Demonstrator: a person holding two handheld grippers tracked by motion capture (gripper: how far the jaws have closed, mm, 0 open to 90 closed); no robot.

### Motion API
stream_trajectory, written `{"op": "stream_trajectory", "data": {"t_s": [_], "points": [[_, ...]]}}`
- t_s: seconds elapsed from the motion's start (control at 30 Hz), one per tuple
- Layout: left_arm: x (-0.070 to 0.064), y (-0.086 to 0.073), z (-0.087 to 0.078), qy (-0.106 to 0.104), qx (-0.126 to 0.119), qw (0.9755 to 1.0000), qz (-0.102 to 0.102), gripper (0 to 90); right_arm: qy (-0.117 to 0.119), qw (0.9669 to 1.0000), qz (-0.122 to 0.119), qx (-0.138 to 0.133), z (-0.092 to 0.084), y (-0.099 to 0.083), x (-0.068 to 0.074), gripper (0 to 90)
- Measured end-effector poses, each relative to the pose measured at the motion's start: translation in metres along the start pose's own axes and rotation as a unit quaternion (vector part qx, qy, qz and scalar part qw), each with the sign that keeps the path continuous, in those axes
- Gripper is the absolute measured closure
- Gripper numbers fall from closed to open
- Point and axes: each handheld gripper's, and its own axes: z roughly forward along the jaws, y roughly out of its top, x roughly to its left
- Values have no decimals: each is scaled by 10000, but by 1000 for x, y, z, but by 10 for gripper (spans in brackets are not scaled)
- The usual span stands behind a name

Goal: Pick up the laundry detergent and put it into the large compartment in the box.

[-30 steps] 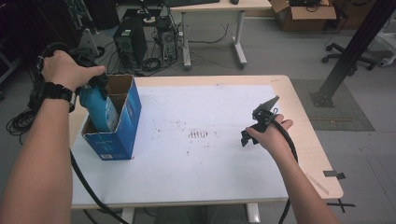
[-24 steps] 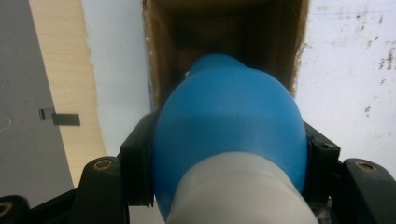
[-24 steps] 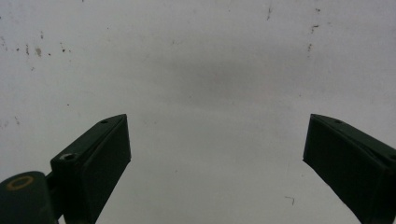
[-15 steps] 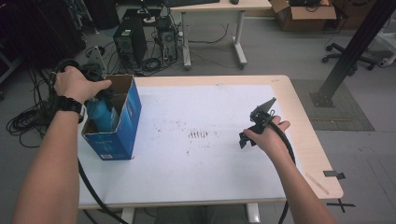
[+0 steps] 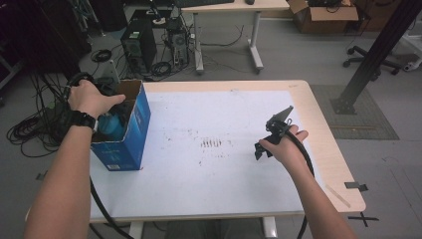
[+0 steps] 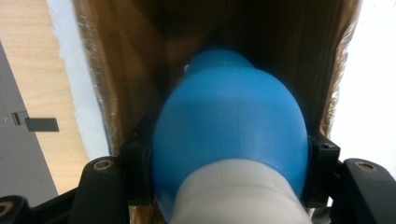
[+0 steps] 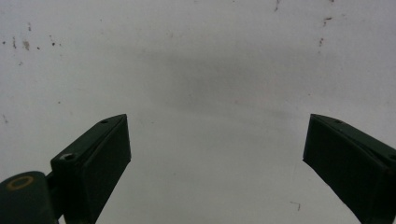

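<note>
An open blue cardboard box (image 5: 130, 133) stands at the table's left edge. My left gripper (image 6: 229, 154) is shut on a blue bottle (image 6: 229, 121) with a white neck, and holds it down inside the box, whose brown inner walls (image 6: 116, 70) rise on both sides. From above, the bottle (image 5: 110, 127) shows inside the box under the person's left hand (image 5: 89, 97). Over the right part of the white table top (image 5: 219, 179), my right gripper (image 5: 266, 142) stands open, its jaws wide apart above the bare surface (image 7: 215, 116).
Dark smudges (image 5: 214, 144) mark the middle of the table top. Cables (image 5: 35, 129) lie on the floor left of the table. Behind it stand a computer tower (image 5: 135, 42), another desk (image 5: 229, 5) and a black post (image 5: 373, 55) at the right.
The left hand has sunk, bringing the blue bottle from above the box down into it. The right hand has stayed where it was.
</note>
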Motion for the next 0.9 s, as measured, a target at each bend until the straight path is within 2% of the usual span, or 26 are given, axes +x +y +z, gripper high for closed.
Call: {"op": "stream_trajectory", "data": {"t_s": [0.43,0.9], "points": [[-2,1,18,11,101,9999,73,374,3,10000,-21,18,3,-1,0,76],[-3,2,19,50,95,9999,79,373,19,10000,-34,48,6,0,3,76]]}}
